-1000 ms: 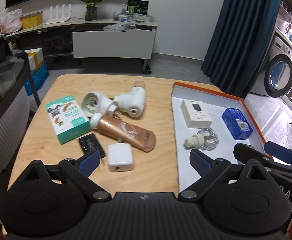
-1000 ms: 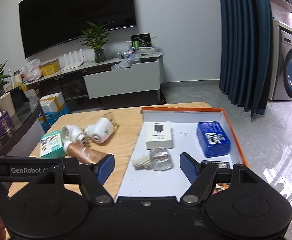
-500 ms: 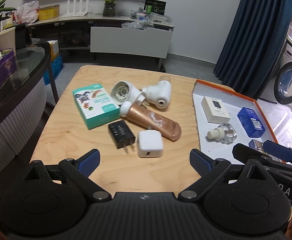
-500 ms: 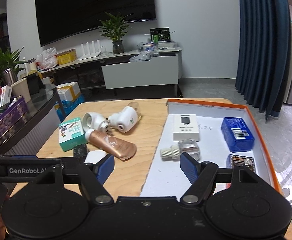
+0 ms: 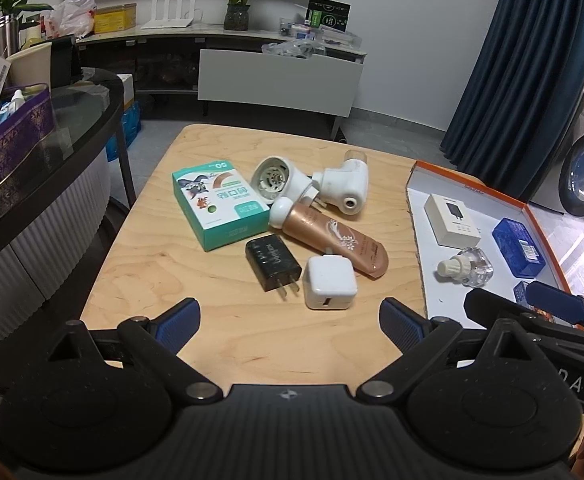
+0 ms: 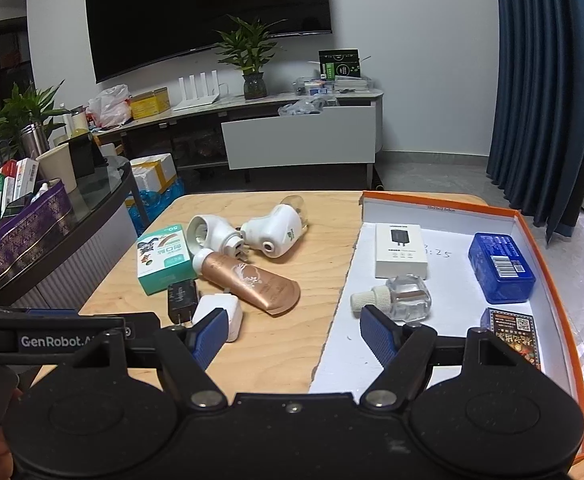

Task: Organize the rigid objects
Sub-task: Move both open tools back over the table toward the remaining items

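Grippers sit nearest: the left gripper [image 5: 290, 322] and the right gripper [image 6: 294, 334] both gape wide with nothing between the pads, and the arm seen from the right wrist reads "GenRobot". Just beyond on the wooden table [image 5: 156, 240] lie a white charger [image 5: 329, 282] and a black plug [image 5: 272, 263]. Further off are a bronze tube [image 5: 332, 234], a teal box [image 5: 218, 204] marked "50", and two white plug-in devices [image 5: 346, 188]. The orange-rimmed tray [image 6: 548, 240], handwritten "25", holds a glass bottle [image 6: 404, 294], a white carton [image 6: 401, 250] and a blue box [image 6: 500, 266].
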The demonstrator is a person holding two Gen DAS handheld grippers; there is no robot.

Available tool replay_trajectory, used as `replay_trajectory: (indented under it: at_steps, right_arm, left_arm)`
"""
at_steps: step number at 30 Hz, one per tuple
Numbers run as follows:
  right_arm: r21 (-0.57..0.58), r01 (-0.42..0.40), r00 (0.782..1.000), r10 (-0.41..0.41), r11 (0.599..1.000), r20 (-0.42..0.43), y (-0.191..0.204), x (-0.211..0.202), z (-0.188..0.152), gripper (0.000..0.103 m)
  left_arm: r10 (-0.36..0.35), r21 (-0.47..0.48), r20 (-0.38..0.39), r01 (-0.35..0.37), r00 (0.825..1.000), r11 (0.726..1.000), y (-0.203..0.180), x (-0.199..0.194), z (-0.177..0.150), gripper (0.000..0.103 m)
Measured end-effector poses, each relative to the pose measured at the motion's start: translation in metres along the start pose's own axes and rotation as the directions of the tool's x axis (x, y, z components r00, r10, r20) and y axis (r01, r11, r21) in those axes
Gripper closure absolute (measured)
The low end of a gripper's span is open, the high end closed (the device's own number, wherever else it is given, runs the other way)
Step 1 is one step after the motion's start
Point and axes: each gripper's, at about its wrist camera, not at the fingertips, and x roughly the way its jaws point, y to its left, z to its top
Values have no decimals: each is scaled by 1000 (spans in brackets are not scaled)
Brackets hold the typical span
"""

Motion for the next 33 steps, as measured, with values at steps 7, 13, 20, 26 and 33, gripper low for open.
replay_trajectory:
  at_steps: [7, 13, 20, 26, 33]
  right_arm:
    - [-2, -5, 1000, 5, 1000, -8, 1, 4, 0, 16]
    - [-12, -19, 1000, 19, 1000, -14, 4, 9, 1, 16]
    - [-22, -29, 999, 29, 999, -22, 6, 18, 6, 16]
    - [-12, -31, 999, 31, 999, -21, 4, 25, 13, 16]
    - [7, -20, 999, 20, 1000, -27, -5, 36, 17, 15]
  left_arm:
    - [7, -7, -4, -7, 1000, 1000, 3, 2, 0, 4]
    - [16, -18, -3, -16, 1000, 1000, 6, 5, 1, 4]
    - [19, -35, -5, -19, 1000, 999, 11, 11, 5, 4]
    - [41, -53, 1, -41, 999, 998, 18, 23, 13, 0]
    - [108, -115, 0, -107, 994, 988, 36, 52, 36, 0]
